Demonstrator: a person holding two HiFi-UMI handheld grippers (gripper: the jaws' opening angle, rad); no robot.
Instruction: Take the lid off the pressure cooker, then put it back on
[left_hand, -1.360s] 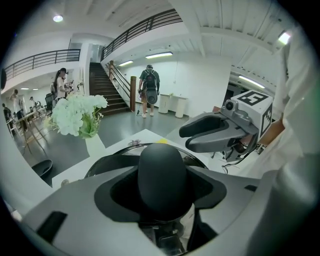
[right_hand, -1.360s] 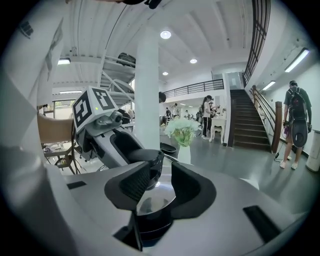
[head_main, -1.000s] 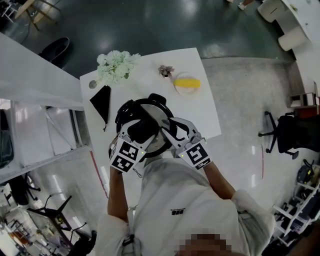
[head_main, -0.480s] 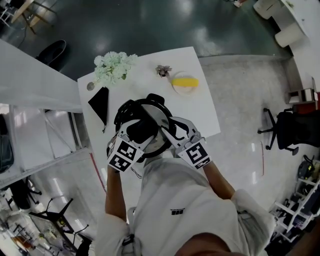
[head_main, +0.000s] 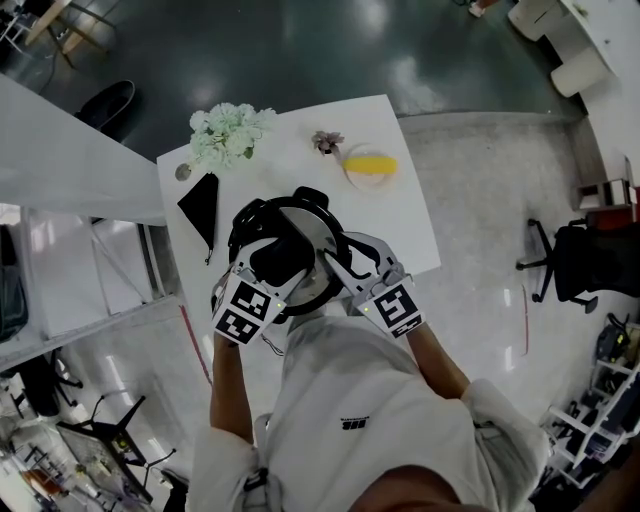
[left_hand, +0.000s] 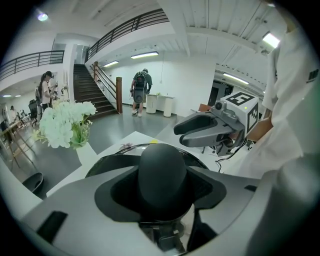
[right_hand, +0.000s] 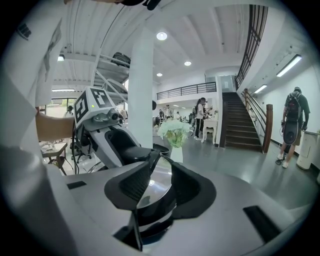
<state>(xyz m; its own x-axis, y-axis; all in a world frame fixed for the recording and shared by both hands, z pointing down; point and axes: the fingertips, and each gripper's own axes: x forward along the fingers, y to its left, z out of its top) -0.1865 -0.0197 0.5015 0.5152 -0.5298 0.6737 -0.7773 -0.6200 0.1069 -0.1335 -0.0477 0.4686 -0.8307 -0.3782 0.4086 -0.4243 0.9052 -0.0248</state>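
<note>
— How are my hands set?
— Both reach in from the near side, tilted down. My left gripper (head_main: 283, 256) clamps wide round the knob (left_hand: 162, 172); my right gripper (head_main: 336, 262) pinches the lid (right_hand: 152, 186) at its edge, on the pressure cooker (head_main: 262, 213), mid-table (head_main: 400, 195).
</note>
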